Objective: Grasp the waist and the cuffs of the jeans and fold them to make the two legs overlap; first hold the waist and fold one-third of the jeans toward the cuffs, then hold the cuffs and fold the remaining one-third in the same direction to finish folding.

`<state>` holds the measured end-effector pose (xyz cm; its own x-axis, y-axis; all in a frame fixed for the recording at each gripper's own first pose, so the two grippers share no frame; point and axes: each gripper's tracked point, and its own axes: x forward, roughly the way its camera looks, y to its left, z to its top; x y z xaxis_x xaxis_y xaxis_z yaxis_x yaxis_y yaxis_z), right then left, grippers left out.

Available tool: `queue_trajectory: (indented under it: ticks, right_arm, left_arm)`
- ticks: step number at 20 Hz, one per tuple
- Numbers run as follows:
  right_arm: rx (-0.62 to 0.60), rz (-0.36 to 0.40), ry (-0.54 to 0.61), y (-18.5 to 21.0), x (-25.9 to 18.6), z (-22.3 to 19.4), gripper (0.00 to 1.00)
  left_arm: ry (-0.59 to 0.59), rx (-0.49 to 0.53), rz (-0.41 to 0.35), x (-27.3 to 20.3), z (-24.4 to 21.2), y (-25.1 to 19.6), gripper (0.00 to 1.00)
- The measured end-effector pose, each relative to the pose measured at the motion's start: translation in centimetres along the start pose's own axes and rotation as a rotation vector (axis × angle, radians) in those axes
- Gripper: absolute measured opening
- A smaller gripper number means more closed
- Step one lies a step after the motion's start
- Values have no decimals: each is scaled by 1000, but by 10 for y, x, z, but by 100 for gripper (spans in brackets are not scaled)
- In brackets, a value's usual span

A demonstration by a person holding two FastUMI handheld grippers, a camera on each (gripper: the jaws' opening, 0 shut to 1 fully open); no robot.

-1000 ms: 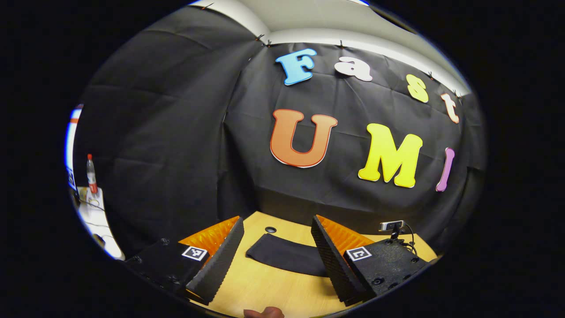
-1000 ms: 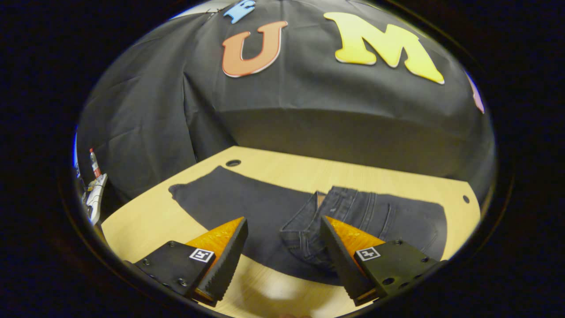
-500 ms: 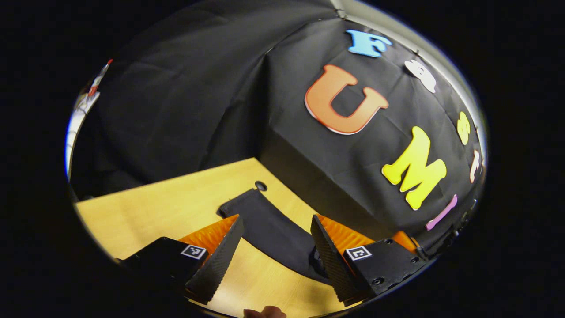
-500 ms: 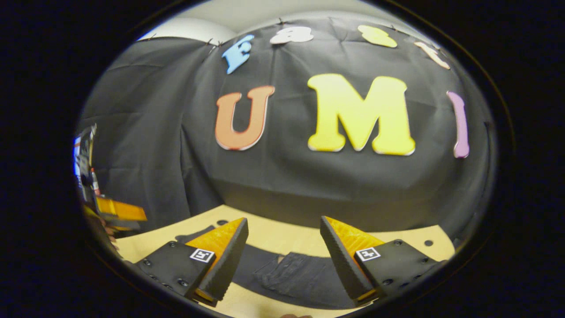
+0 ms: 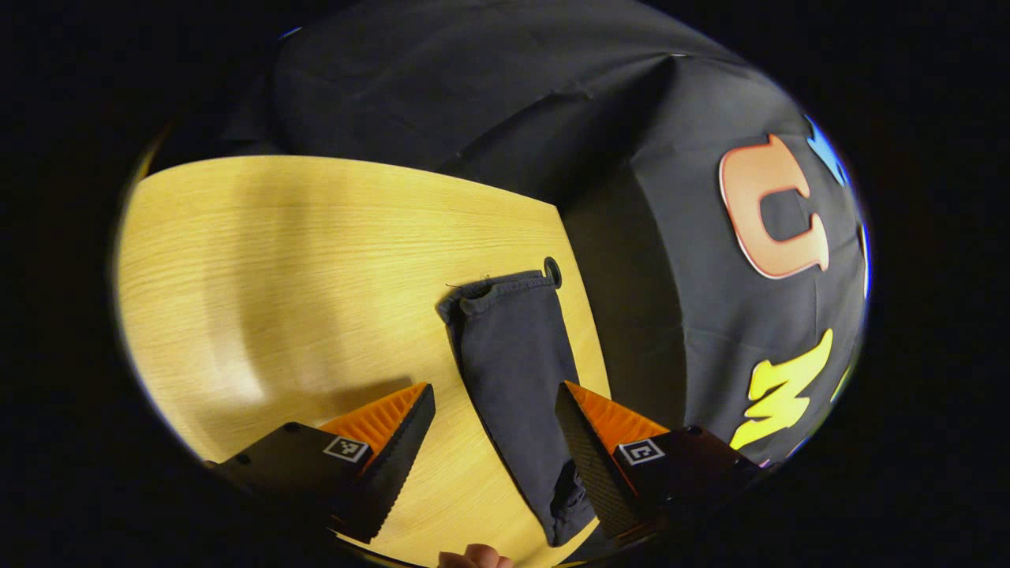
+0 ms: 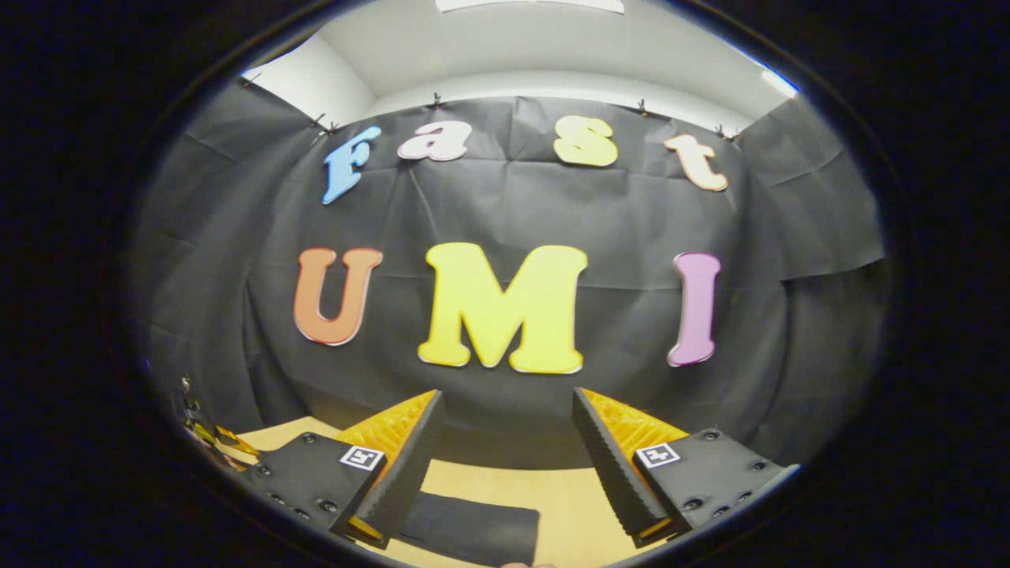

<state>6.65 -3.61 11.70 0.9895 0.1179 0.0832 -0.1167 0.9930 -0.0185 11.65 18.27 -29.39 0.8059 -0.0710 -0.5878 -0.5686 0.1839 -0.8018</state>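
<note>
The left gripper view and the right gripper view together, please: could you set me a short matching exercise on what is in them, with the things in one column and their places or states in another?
Things:
1. Jeans leg
2. Left hand-held gripper
3. Round hole in the table
4. Right hand-held gripper

Places or states:
A. open, aimed mostly at the booth wall, low over the table
B. just beyond the cuff, near the table's edge
C. open, with the dark fabric running between its fingers
D. lying flat on the wood, cuff end away from the camera

Pairs: 1-D, 2-C, 3-B, 4-A
</note>
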Motion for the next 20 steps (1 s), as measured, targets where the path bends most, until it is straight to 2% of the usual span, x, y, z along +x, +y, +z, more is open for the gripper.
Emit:
queue_trajectory:
  ticks: [2,4,5,6,10,13,16,17,18,20]
  right_arm:
    - [-16,-56,4,-26,-6,4,100]
    - [-26,-100,7,-47,-10,7,96]
    - [-35,-115,2,-8,-6,4,100]
    - [-49,-129,-7,-16,-6,8,96]
    - [-68,-171,-31,-45,-5,20,96]
    - [-38,-207,-28,-67,-4,21,96]
    - [-17,-247,-36,-89,-6,26,96]
    - [-14,-258,-36,-95,-8,26,96]
    - [-13,-264,-38,-99,-8,27,98]
    - [-20,-276,-36,-107,-11,28,96]
  left_arm:
    - [4,-37,-4,11,6,-1,99]
    - [-9,-48,7,24,14,1,99]
    - [-6,-63,9,30,15,2,99]
    - [-9,-85,-1,32,20,-2,100]
    - [-20,-114,-16,54,32,-10,98]
    - [-19,-188,-60,62,40,-12,97]
    - [-4,-342,-71,75,33,5,47]
    - [-12,-376,-94,77,34,6,29]
    - [-23,-365,-102,76,33,6,12]
    - [-40,-270,-77,77,30,8,4]
